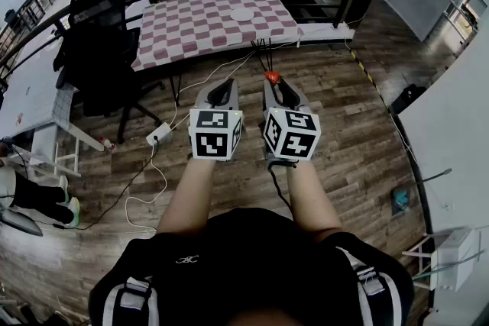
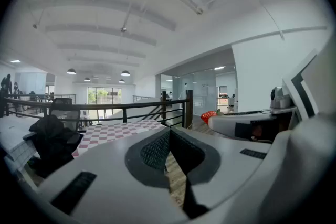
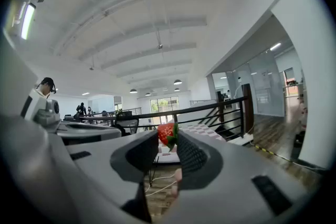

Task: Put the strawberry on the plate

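My right gripper (image 1: 274, 85) pinches 1 small red strawberry with green leaves (image 3: 166, 134) at its fingertips, jaws half closed on it. My left gripper (image 2: 169, 132) is closed on nothing. 1 round white plate (image 1: 241, 14) lies well ahead of both on 1 red-and-white checked table (image 1: 191, 27).

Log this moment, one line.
left tongs: shut, empty | right tongs: gripping red strawberry | white round plate: on red-white checkered table, ahead | strawberry not yet placed

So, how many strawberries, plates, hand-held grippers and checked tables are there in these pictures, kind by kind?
strawberry: 1
plate: 1
hand-held gripper: 2, the left hand-held gripper and the right hand-held gripper
checked table: 1
Total: 5
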### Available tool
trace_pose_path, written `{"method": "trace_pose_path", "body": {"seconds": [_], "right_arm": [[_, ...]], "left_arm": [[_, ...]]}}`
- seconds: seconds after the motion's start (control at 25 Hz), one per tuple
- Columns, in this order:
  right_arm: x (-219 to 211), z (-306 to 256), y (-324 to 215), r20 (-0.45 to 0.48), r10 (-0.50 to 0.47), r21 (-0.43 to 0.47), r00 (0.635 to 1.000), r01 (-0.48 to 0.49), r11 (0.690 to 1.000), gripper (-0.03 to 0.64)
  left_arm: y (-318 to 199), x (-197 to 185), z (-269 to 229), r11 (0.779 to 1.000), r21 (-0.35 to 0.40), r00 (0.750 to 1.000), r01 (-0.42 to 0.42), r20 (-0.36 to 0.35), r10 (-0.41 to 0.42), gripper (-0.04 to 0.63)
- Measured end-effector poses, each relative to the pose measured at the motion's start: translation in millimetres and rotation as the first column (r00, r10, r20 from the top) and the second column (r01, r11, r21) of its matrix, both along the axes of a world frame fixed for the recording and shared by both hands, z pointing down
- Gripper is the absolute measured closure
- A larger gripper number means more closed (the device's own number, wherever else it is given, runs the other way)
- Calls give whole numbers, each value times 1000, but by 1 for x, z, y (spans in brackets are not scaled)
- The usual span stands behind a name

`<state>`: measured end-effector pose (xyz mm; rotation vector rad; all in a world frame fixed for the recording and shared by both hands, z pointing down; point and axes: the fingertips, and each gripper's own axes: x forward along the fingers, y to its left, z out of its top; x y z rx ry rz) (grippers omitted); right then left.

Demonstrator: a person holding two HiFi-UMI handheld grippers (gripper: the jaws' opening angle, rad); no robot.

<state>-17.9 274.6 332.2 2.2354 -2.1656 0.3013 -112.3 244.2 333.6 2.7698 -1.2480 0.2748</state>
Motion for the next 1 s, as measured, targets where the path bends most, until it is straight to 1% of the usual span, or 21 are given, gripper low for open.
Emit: {"method": "trace_pose_path", "body": {"seconds": [0.16, 0.24, 0.4, 0.6, 0.72, 0.84, 1.0], "right_arm": [[20, 4, 1, 0, 36, 2, 999, -36, 999, 499], [28, 5, 1, 0, 38, 4, 999, -38, 999, 497], [39, 11, -1, -8, 19, -3, 1000, -19, 1000, 497], [59, 19, -3, -38, -2, -7, 999, 2, 1000, 499], [69, 25, -7, -35, -18, -15, 999, 17, 1000, 499], [75, 27, -13, -28, -31, -13, 999, 31, 999, 499], [83, 31, -35, -38, -35, -3, 999, 35, 999, 499]], "left_arm": [[2, 12, 0, 1000, -5, 1000, -3, -5, 2, 595], [1, 17, 1, 1000, -10, 1000, 0, -8, 0, 595], [0, 34, 8, 1000, -20, 1000, -5, 2, 5, 595], [-2, 61, 14, 1000, -2, 1000, 4, 22, -4, 595], [-6, 71, 20, 1000, -14, 999, 17, 29, -16, 595], [-15, 77, 26, 999, -29, 999, 32, 36, -31, 595], [-37, 86, 33, 999, -35, 999, 31, 41, -29, 595]]}}
